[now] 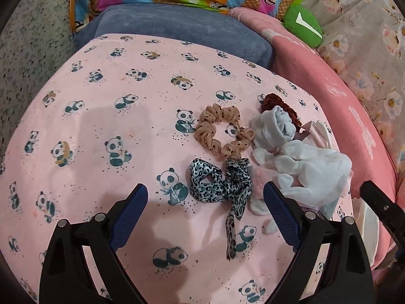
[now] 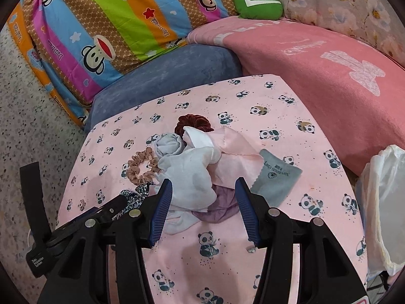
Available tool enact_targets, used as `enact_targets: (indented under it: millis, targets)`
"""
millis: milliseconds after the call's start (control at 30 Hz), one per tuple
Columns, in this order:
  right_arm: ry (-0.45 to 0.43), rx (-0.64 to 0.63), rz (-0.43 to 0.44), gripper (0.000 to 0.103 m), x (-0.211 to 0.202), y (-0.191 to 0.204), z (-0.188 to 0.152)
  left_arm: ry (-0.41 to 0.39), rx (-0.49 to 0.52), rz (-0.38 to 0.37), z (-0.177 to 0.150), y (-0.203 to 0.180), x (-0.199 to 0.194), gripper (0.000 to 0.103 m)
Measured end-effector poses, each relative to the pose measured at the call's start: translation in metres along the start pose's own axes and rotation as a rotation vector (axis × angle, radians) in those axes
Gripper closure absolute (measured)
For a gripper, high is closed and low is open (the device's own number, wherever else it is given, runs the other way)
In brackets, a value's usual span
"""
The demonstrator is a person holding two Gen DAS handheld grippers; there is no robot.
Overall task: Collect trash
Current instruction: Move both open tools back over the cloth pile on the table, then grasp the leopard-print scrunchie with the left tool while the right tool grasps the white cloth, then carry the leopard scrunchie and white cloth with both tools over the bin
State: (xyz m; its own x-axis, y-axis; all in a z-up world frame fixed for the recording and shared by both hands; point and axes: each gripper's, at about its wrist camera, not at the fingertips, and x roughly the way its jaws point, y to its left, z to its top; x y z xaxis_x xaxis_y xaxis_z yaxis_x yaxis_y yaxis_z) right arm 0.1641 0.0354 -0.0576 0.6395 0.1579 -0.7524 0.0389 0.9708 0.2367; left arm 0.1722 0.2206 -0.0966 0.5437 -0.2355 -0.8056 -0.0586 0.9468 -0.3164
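On a pink panda-print sheet (image 1: 101,131) lies a heap of small things: a tan dotted scrunchie (image 1: 222,133), a leopard-print scrunchie (image 1: 220,185), a dark red scrunchie (image 1: 272,100) and white cloths (image 1: 303,162). My left gripper (image 1: 206,197) hovers open over the leopard scrunchie without touching it. In the right wrist view, my right gripper (image 2: 203,195) is open just above the white cloths (image 2: 189,174), with a purple cloth (image 2: 220,207) under them. A pink cloth (image 2: 233,149) and a grey cloth (image 2: 276,177) lie beyond. A white plastic bag (image 2: 382,202) stands at the right edge.
A blue cushion (image 2: 164,76) lies behind the sheet and a pink blanket (image 2: 316,76) rises on the right. A striped cartoon pillow (image 2: 106,25) and a green plush (image 2: 258,3) lie further back. Speckled flooring (image 2: 25,126) lies to the left.
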Motion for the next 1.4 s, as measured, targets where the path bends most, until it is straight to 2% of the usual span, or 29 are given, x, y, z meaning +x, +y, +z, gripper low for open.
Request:
enact_targets:
  millis: [100, 200, 267, 300, 367, 433, 467, 567, 667, 933, 1167, 1400]
  targets:
    - [0.021, -0.002, -0.001, 0.050, 0.015, 0.004, 0.002, 0.021, 0.003, -0.023, -0.001, -0.001, 0.008, 0.022]
    - [0.041, -0.014, 0.001, 0.054, 0.027, 0.009, 0.001, 0.058, -0.002, -0.055, -0.003, 0.000, 0.016, 0.039]
    - [0.053, -0.024, 0.005, 0.063, 0.032, 0.013, 0.000, 0.075, -0.007, -0.074, -0.005, 0.001, 0.020, 0.050]
    - [0.057, -0.029, 0.004, 0.070, 0.034, 0.014, 0.000, 0.070, -0.002, -0.075, -0.005, 0.000, 0.020, 0.051]
    - [0.065, -0.032, 0.009, 0.080, 0.036, 0.014, -0.002, 0.073, 0.007, -0.094, -0.006, -0.002, 0.019, 0.066]
    - [0.072, -0.037, 0.011, 0.093, 0.037, 0.015, -0.003, 0.081, 0.003, -0.112, -0.007, -0.003, 0.018, 0.074]
    - [0.072, -0.039, 0.014, 0.095, 0.037, 0.014, -0.004, 0.079, 0.001, -0.117, -0.007, -0.003, 0.016, 0.081]
    - [0.044, -0.056, 0.019, 0.097, 0.026, 0.016, -0.005, 0.062, 0.003, -0.108, -0.007, -0.005, 0.008, 0.089]
    - [0.010, -0.071, 0.027, 0.097, 0.011, 0.020, -0.003, 0.050, 0.000, -0.107, -0.005, -0.008, 0.001, 0.093]
    - [-0.107, -0.073, 0.065, 0.097, -0.048, 0.021, 0.011, -0.027, 0.038, -0.119, -0.002, -0.030, -0.042, 0.094]
    - [-0.220, -0.050, 0.074, 0.097, -0.105, 0.011, 0.022, -0.102, 0.111, -0.159, 0.001, -0.069, -0.083, 0.094]
    - [-0.329, -0.012, 0.053, 0.097, -0.164, -0.021, 0.029, -0.151, 0.210, -0.210, -0.005, -0.122, -0.111, 0.094]
